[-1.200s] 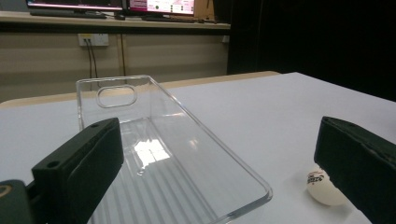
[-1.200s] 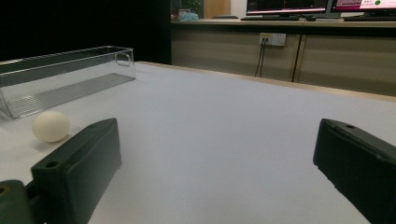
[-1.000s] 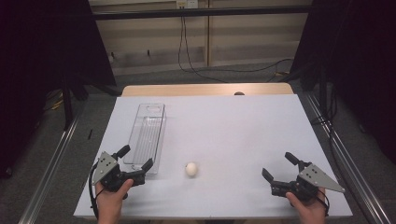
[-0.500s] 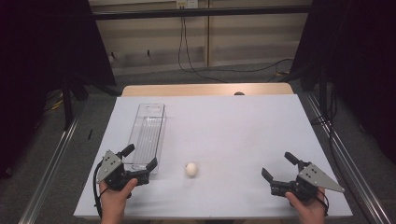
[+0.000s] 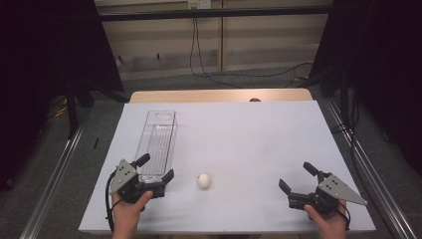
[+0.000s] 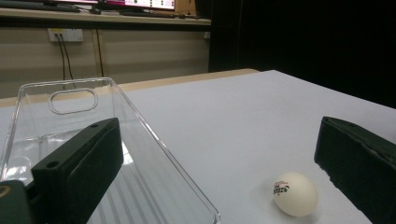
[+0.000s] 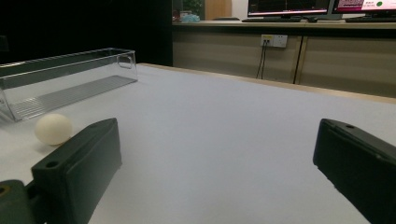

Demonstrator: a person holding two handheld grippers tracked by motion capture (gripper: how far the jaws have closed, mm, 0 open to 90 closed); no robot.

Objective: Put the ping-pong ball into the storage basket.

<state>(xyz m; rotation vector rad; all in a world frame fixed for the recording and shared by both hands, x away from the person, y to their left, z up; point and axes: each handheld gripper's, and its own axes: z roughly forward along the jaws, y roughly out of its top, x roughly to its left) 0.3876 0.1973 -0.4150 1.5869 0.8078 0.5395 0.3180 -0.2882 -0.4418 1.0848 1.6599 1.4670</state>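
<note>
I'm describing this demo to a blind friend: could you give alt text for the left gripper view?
A white ball with a small printed logo lies on a pale table between the two wide-open black jaws of the left hand-held gripper. One jaw overlaps a clear plastic tray with a handle slot.

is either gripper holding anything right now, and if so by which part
Nothing is held. The left gripper is open, its jaws standing either side of the near end of the clear tray. The right gripper is open over bare table, and the ball lies free.

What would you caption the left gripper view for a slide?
Open left gripper facing a white ball beside a clear tray.
</note>
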